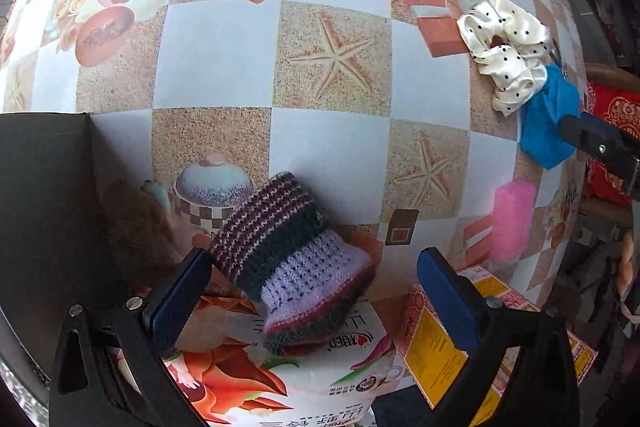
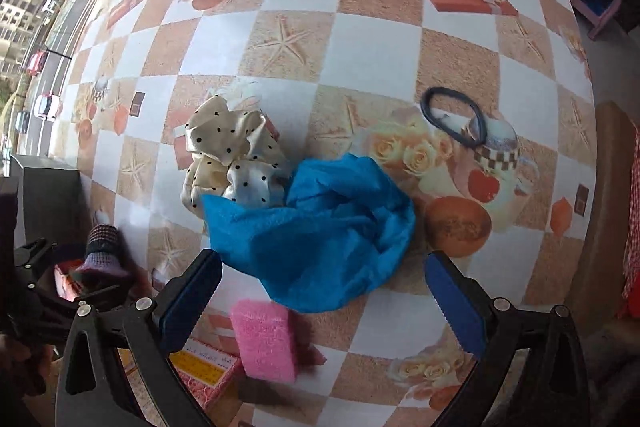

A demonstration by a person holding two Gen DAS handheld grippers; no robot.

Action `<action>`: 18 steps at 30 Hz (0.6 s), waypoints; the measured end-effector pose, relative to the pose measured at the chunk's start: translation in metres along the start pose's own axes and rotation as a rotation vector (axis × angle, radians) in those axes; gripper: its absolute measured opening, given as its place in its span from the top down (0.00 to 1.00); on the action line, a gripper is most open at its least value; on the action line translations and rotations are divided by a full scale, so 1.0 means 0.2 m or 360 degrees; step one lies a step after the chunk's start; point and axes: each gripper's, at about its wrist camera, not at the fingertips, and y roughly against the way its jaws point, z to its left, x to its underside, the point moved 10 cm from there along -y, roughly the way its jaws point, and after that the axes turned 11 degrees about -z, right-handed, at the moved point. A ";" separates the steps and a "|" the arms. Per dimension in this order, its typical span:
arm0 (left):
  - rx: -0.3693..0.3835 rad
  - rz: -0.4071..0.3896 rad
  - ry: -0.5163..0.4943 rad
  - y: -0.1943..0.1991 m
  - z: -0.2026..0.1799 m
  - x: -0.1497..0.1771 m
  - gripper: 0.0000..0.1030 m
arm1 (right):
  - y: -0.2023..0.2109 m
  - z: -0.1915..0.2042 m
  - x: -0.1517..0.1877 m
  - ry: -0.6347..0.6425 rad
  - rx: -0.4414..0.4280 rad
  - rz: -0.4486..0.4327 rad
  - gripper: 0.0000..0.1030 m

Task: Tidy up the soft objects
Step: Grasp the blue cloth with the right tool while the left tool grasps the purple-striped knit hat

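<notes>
A knitted striped purple and lilac sock (image 1: 292, 259) lies between my left gripper's open fingers, partly over a printed carton (image 1: 304, 379). My left gripper (image 1: 316, 299) is open and holds nothing. My right gripper (image 2: 324, 303) is open just above a crumpled blue cloth (image 2: 320, 231), which also shows in the left wrist view (image 1: 548, 123). A cream polka-dot scrunchie (image 2: 228, 155) touches the cloth's far left side; it also shows in the left wrist view (image 1: 508, 51). A pink sponge (image 2: 266, 339) lies near my right gripper's left finger.
A dark hair tie (image 2: 456, 117) lies on the patterned tablecloth (image 2: 360, 39) at the far right. A black box (image 1: 44, 211) stands at the left. A red-and-yellow box (image 1: 480, 339) lies by the carton. The table's edge runs along the right.
</notes>
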 end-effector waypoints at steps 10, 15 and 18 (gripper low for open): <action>-0.0115 0.0081 0.0097 -0.13 0.06 0.01 0.00 | -0.24 -0.01 0.03 0.0047 0.0192 0.0072 0.00; -0.0264 0.0135 0.0078 -0.16 0.09 0.01 0.00 | -0.23 -0.03 0.02 0.0035 0.0209 0.0035 0.00; -0.0265 0.0174 0.0085 -0.18 0.10 0.01 0.00 | -0.26 -0.02 0.00 0.0037 0.0212 -0.0005 0.00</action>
